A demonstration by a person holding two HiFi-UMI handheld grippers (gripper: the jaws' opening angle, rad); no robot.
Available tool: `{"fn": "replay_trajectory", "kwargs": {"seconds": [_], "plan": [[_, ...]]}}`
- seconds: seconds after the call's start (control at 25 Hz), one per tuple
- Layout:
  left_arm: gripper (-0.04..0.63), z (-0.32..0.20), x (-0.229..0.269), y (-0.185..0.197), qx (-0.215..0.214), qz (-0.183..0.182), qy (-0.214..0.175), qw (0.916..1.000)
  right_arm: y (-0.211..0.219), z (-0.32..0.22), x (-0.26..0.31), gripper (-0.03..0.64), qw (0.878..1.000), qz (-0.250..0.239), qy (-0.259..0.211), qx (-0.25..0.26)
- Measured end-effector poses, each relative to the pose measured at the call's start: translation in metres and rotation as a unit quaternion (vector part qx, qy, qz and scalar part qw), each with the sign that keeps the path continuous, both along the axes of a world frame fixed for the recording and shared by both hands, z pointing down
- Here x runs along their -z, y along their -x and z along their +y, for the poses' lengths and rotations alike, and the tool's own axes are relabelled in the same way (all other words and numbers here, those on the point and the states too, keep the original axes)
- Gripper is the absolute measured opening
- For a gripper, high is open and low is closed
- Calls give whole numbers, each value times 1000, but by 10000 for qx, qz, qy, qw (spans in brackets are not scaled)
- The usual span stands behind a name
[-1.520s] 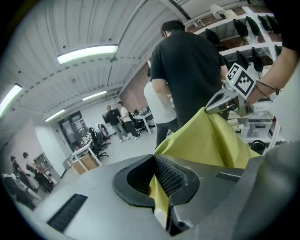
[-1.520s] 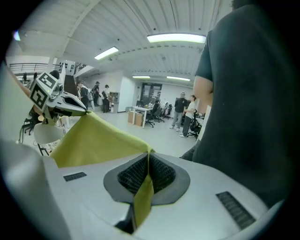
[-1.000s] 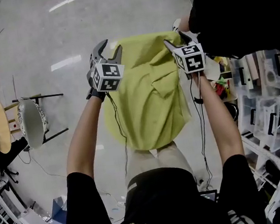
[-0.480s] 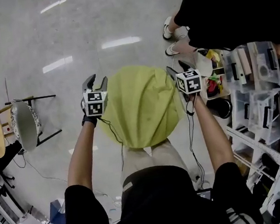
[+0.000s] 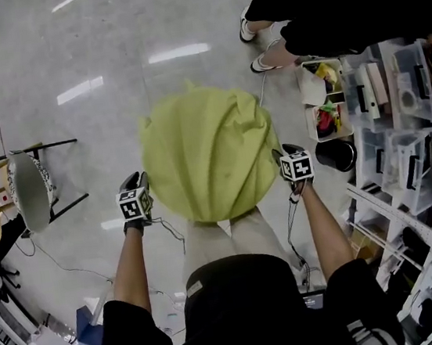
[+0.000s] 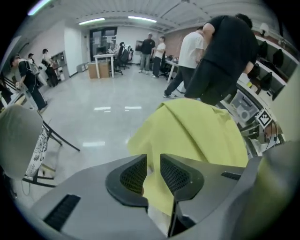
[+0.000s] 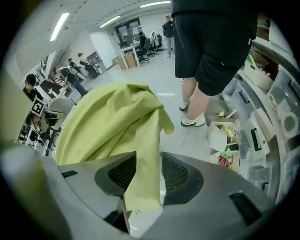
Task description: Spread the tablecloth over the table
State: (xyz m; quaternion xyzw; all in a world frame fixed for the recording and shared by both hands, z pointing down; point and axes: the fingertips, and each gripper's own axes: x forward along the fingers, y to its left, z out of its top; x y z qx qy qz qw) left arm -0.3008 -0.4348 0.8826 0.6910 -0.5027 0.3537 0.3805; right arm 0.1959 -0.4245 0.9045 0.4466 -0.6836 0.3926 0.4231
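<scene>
The yellow-green cloth (image 5: 209, 153) billowed in a dome above the floor (image 5: 68, 69), strung between the two grippers in front of the person holding them. The left gripper (image 6: 153, 164), its jaws just then closing, had only a narrow gap left and pinched the cloth's edge deep between them. The right gripper (image 7: 148, 164), also just closing, sat wider and clamped a strip of cloth that filled its gap. A bystander (image 5: 320, 4) in black stood beyond, beside the shelves (image 5: 400, 128).
</scene>
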Motion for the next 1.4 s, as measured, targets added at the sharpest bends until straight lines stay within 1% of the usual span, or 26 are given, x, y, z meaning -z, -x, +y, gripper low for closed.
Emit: {"fn": "replay_trajectory", "kwargs": {"seconds": [0.04,0.12,0.16,0.2,0.24,0.32,0.44,0.52,0.68,0.8,0.92,1.0,1.04,1.12,1.16,1.2,1.24,1.28,1.32,1.4], "plan": [[98,5,-6,-1,57,46,13,10000,0,1,-5,156,10000,54,12,11],[97,14,-15,-4,257,173,89,9995,-3,3,-11,116,9997,218,28,58],[95,19,-17,-6,352,239,130,9990,-6,4,-12,77,9995,303,21,75],[95,23,-19,-8,423,281,168,9986,-9,4,-12,13,9992,380,-6,83],[95,26,-21,-9,479,307,199,9982,-13,4,-11,5,9990,447,-36,68],[94,33,-23,-9,621,377,225,9971,-28,7,-7,5,9984,544,-65,-127],[94,38,-22,-6,874,487,224,9947,-74,22,-2,5,9939,744,0,-814],[95,38,-22,-7,903,490,228,9944,-107,39,-3,5,9892,852,171,-1179],[95,37,-23,-9,852,421,236,9952,-147,84,-14,5,9827,1043,598,-1411],[95,39,-23,-11,828,359,273,9955,-167,123,-25,5,9738,1232,944,-1663],[94,42,-22,-9,813,301,323,9957,-182,166,-33,5,9623,1416,1337,-1897],[95,48,-22,-7,859,301,337,9953,-189,196,-39,5,9554,1444,1560,-2047],[95,51,-23,-7,909,351,336,9947,-192,208,-43,5,9525,1421,1646,-2135],[107,56,-27,-16,950,624,398,9927,-196,228,-49,5,9471,1390,1778,-2284],[143,59,-29,-26,841,792,470,9922,-197,233,-52,5,9451,1406,1828,-2314],[187,62,-31,-35,667,877,530,9925,-197,236,-54,5,9440,1428,1855,-2324],[175,64,-32,-40,535,857,551,9934,-197,237,-56,5,9435,1438,1860,-2335],[172,64,-32,-39,514,804,539,9940,-195,235,-58,5,9433,1435,1850,-2355],[156,64,-30,-36,595,765,511,9940,-192,232,-59,6,9434,1418,1836,-2369],[78,65,-25,-24,861,679,415,9931,-186,226,-62,10,9457,1321,1841,-2329]]}}
